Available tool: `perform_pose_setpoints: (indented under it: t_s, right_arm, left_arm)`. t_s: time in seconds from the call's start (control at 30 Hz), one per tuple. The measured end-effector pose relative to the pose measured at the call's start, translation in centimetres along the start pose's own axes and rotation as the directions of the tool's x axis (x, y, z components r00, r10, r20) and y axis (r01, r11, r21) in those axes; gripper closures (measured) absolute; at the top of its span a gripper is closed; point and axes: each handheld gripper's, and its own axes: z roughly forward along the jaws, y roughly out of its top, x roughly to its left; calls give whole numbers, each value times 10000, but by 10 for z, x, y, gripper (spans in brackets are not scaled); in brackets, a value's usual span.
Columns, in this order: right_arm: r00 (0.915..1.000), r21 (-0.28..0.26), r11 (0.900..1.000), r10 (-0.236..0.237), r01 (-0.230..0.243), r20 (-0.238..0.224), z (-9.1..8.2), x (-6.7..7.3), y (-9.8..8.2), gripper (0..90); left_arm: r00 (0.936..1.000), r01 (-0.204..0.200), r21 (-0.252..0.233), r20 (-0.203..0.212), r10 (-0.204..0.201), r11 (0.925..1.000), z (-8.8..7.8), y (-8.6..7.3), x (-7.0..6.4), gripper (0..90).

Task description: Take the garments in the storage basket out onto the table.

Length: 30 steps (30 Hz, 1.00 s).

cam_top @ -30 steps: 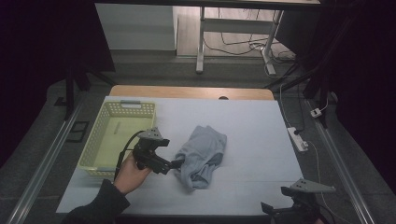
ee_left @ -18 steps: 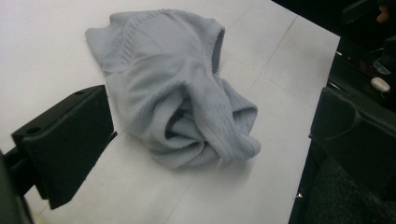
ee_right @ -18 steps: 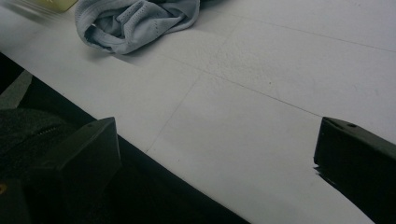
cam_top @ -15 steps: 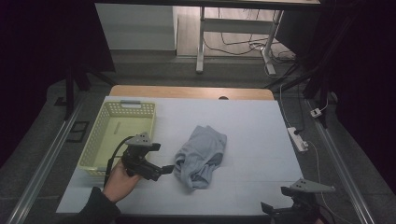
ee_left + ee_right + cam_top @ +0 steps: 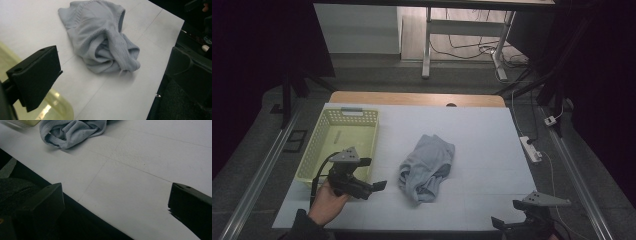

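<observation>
A crumpled light-blue cloth (image 5: 427,167) lies in the middle of the white table, loose and untouched. In the left gripper view the cloth (image 5: 105,42) sits just ahead of the jaws. My left gripper (image 5: 373,175) hovers a short way to its left, beside the yellow basket (image 5: 349,111), open and empty; the left gripper (image 5: 113,60) has its jaws spread wide. My right gripper (image 5: 512,224) rests at the table's front right edge, open, far from the cloth. The right gripper (image 5: 116,195) has nothing between its jaws, and the cloth (image 5: 72,130) lies far ahead on the left.
The yellow basket is empty and stands at the table's left side; its corner (image 5: 57,105) shows under the left jaw. A white power strip (image 5: 530,148) lies off the right edge. The table's front edge (image 5: 82,202) runs right under the right gripper.
My left gripper has drawn back from the cloth's left edge, toward the person and the basket. The cloth stays on the table. The right gripper has not moved.
</observation>
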Motion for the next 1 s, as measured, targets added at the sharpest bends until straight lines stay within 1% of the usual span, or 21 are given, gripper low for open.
perform_pose_setpoints:
  t_s: [0.37, 0.63, 0.8, 1.0]
  right_arm:
    - [10000, 9, 10000, -34, 34, 56, 0, 1, 0, 4]
    - [10000, 3, 10000, -25, 25, 38, 0, 1, 0, 3]
    - [10000, 25, 10000, -31, 31, 33, 0, 1, 0, 4]
    - [10000, 44, 10000, -54, 54, 39, 0, 1, 0, 4]
  left_arm:
    - [9990, 337, -196, -272, -343, 9992, -22, -19, 2, 0]
    - [9966, 627, -403, -501, -647, 9972, -39, -35, 4, 0]
    - [9937, 853, -503, -685, -887, 9951, -51, -48, 6, 0]
    - [9881, 1172, -682, -921, -1232, 9908, -66, -63, 8, 0]
